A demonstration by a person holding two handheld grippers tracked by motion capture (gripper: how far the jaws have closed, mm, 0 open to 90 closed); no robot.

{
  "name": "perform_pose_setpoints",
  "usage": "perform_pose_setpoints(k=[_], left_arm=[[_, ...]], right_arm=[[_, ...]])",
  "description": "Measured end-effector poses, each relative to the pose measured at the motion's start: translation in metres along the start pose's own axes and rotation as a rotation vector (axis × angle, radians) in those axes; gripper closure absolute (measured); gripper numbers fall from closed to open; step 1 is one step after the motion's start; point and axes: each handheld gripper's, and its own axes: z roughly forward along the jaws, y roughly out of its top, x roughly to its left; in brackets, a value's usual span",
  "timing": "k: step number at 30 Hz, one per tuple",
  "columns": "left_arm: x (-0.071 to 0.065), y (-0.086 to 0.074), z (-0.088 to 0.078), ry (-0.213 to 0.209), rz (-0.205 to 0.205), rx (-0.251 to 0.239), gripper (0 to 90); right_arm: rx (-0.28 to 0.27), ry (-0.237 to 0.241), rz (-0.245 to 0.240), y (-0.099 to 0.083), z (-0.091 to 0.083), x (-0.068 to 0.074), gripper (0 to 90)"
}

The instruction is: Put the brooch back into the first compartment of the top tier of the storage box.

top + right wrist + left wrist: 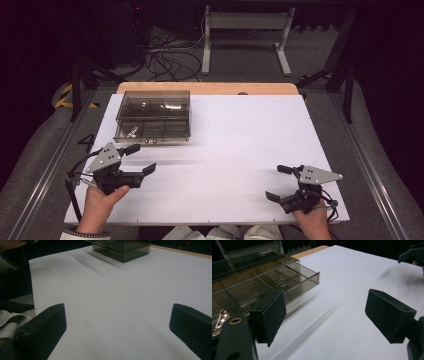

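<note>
A smoky, see-through plastic compartment box point(153, 116) sits at the far left of a white table top point(240, 135), its back edge close to the strip of bare wood point(207, 88) along the table's far side and its left wall near the white sheet's left edge. Small metal pieces point(132, 132) lie in its front left compartment; in the left gripper view a brass-coloured clip point(220, 318) shows through the near wall of the box.

The person's left hand point(100, 200) holds the left gripper point(141, 159) near the table's front left corner, jaws spread wide with nothing between them, just short of the box's front wall. The right hand point(312, 220) holds the right gripper point(279, 183) near the front right corner, jaws likewise wide apart and empty, close to the table's near edge.

Between and beyond the two grippers the white surface lies bare, from the box across to the right edge.
</note>
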Motion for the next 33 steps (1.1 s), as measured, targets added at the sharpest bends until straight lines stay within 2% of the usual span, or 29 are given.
perform_pose_setpoints(k=[11, 13, 17, 20, 23, 25, 27, 28, 29, 33], left_arm=[[-0.013, -0.02, 0.008, -0.036, 0.008, -0.009, 15.5], [-0.016, -0.025, 0.011, -0.033, 0.022, -0.002, 15.3], [-0.021, -0.035, 0.016, -0.045, 0.015, -0.002, 15.1], [-0.025, -0.041, 0.02, -0.039, 0.029, 0.0, 14.8], [-0.027, -0.05, 0.024, -0.03, 0.022, -0.013, 14.6], [-0.027, -0.055, 0.026, -0.037, -0.009, -0.022, 14.6], [-0.025, -0.058, 0.028, -0.036, -0.014, -0.03, 14.6], [-0.026, -0.059, 0.028, -0.043, -0.032, -0.036, 14.6], [-0.025, -0.059, 0.028, -0.051, -0.036, -0.043, 14.4], [-0.025, -0.059, 0.027, -0.034, -0.026, -0.041, 14.3]], right_arm=[[0.001, 0.007, -0.007, 0.0, 0.0, 0.0, 1.6], [0.001, 0.008, -0.007, 0.0, 0.0, 0.0, 1.5], [0.002, 0.011, -0.008, 0.0, 0.0, 0.001, 1.5], [0.002, 0.012, -0.009, 0.0, 0.0, 0.001, 1.5], [0.002, 0.013, -0.009, 0.0, 0.0, 0.001, 1.5], [0.002, 0.015, -0.008, 0.0, 0.0, 0.001, 1.5], [0.003, 0.017, -0.01, 0.0, 0.0, 0.001, 1.5], [0.004, 0.017, -0.01, 0.0, 0.0, 0.001, 1.5], [0.003, 0.017, -0.01, 0.0, 0.0, 0.001, 1.5], [0.002, 0.02, -0.005, -0.001, 0.0, 0.0, 1.5]])
